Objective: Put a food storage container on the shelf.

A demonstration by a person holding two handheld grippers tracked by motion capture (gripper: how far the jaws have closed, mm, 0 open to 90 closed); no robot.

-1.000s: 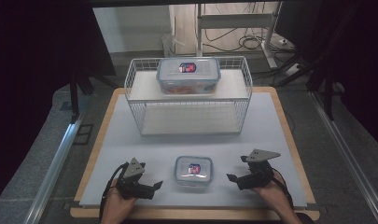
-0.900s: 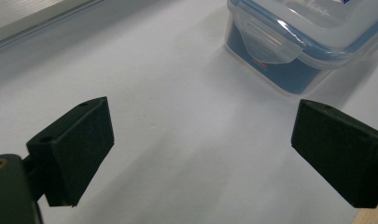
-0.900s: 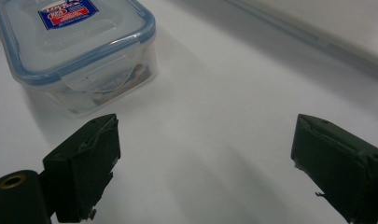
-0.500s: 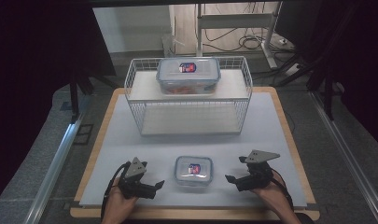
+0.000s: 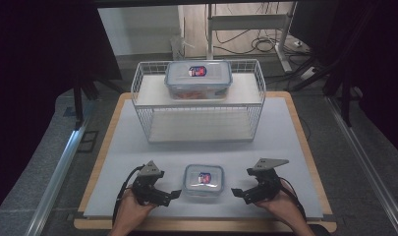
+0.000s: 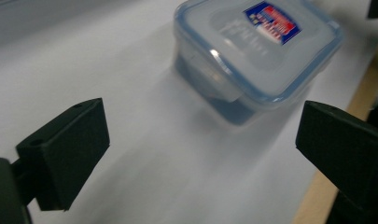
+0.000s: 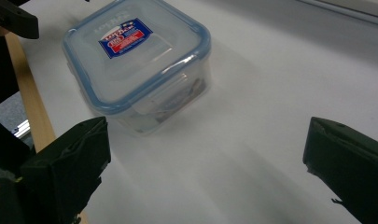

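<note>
Flanking the small container [image 5: 203,179] with jaws spread, the left gripper [image 5: 173,194] and right gripper [image 5: 234,191] have barely moved, while the high view adds a wire basket [image 5: 199,125]

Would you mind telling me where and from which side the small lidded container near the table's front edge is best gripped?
Probably across its two short side walls, below the blue-rimmed lid. The small container sits flat and upright between the left gripper and the right gripper, both open and level with it. Its latch flaps stick out on some sides, so fingers should close beneath the lid's rim, coming in low from either side.
</note>
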